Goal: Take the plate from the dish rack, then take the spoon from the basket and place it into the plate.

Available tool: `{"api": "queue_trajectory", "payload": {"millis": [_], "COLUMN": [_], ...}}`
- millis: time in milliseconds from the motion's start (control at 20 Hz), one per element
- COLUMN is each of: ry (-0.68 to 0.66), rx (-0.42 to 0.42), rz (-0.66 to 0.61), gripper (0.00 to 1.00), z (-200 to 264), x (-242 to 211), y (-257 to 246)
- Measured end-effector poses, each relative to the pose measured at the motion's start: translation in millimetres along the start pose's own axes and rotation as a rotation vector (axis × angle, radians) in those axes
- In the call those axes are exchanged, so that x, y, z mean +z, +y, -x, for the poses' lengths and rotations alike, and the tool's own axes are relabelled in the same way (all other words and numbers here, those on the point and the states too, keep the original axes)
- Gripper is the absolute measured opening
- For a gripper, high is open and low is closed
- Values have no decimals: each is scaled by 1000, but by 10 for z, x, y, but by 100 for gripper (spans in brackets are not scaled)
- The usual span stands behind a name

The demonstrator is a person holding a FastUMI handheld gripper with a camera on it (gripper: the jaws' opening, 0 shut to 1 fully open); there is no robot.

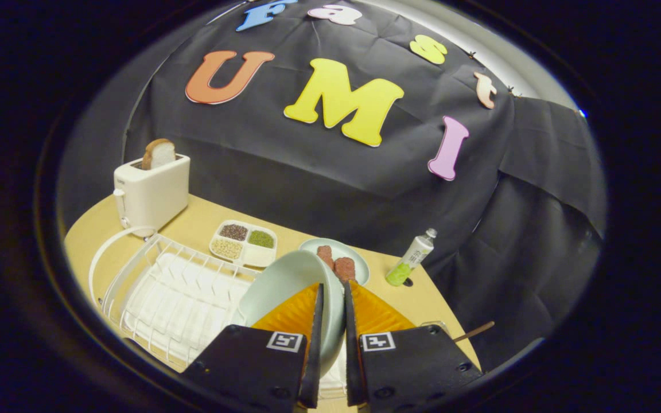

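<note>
Insp. notes, L to R. One toaster (151,192), white, at far L of the table (204,221), w/ one bread slice (158,154) standing up out of its slot. Next, one white wire dish rack (161,292), near side of toaster. Beyond rack: one divided tray (244,243), 3 filled compartments (dark, green, pale grains), 4th looks bare.

Task item: one plate (284,281), pale green, smooth, round, tilted on edge above the rack's R end. My gripper (331,298) has it: fingers nearly closed, narrow gap, plate rim pinched betw. them, one finger each side, both pressing.

Just beyond my fingers: a 2nd pale dish (359,258) flat on table, carrying 2 brown pieces (335,263). Further R: one small bottle (411,258), green contents, leaning. R of my R finger: one thin wooden stick (474,331) poking out; what it belongs to, can't tell.
</note>
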State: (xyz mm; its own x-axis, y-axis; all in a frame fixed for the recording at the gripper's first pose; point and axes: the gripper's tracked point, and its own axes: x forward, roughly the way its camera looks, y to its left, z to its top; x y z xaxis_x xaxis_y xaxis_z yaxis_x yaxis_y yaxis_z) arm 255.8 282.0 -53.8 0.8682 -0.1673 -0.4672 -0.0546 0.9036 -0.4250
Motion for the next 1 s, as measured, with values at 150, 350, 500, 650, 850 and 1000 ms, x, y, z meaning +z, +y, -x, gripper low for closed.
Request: {"api": "queue_trajectory", "payload": {"millis": [150,350,500,650,850,1000], "ry": [28,69,112,132,165,148], "rx": [-40,-85,-75,-66,-70,-104], "rz": [47,154,172,167,204,301], "gripper": [17,15,14,13,12,12], "z": [-19,-3,33,30,54,129], "x": [60,175,211,209,197,368], "y": [-28,-18,17,-32,-44,-42]}}
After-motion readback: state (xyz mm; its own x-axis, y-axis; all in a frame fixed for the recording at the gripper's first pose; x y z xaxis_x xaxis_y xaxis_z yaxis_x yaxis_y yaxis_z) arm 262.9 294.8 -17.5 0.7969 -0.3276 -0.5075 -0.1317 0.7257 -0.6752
